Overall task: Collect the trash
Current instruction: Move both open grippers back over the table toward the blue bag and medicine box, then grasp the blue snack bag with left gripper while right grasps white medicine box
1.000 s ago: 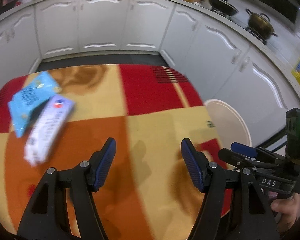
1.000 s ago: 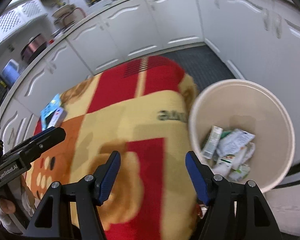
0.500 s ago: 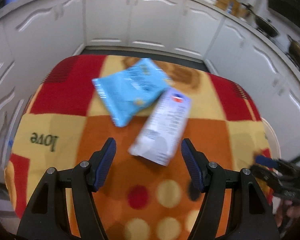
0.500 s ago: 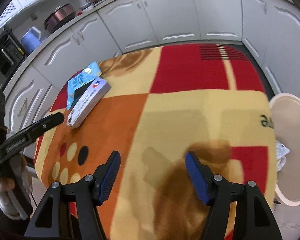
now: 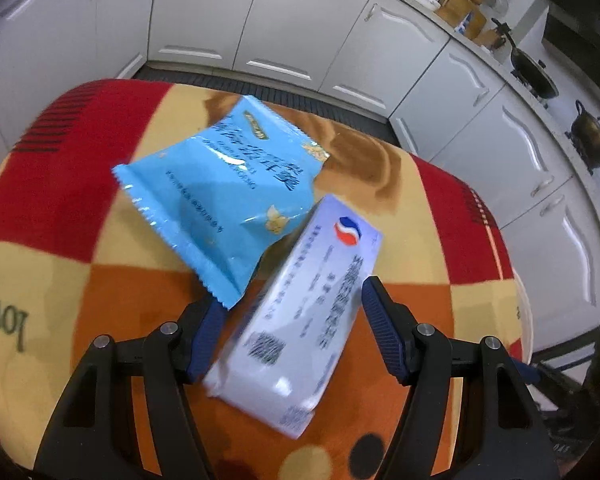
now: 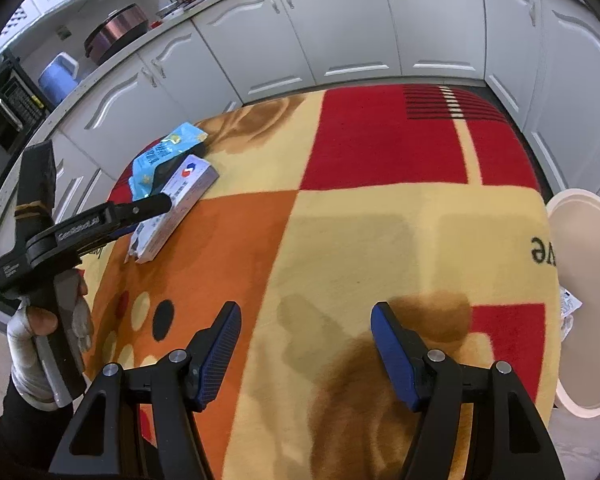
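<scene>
A white rectangular box [image 5: 300, 312] with a red and blue logo lies on the patterned tablecloth [image 5: 60, 216]. A blue snack packet [image 5: 224, 196] lies beside it, its corner over the box's edge. My left gripper [image 5: 290, 332] is open, and the box's near end lies between its two fingers. In the right wrist view the box [image 6: 176, 208] and packet [image 6: 160, 156] lie at the table's far left, with the left gripper [image 6: 156, 204] over them. My right gripper [image 6: 304, 344] is open and empty above the table's near side.
A beige trash bin [image 6: 580, 300] with some wrappers inside stands on the floor at the table's right edge. White kitchen cabinets [image 6: 340, 36] ring the table. Pots [image 5: 592, 136] stand on the counter.
My left gripper has swung left and moved in on the white box, which now lies between its fingers. The right gripper's view has turned left, away from the bin.
</scene>
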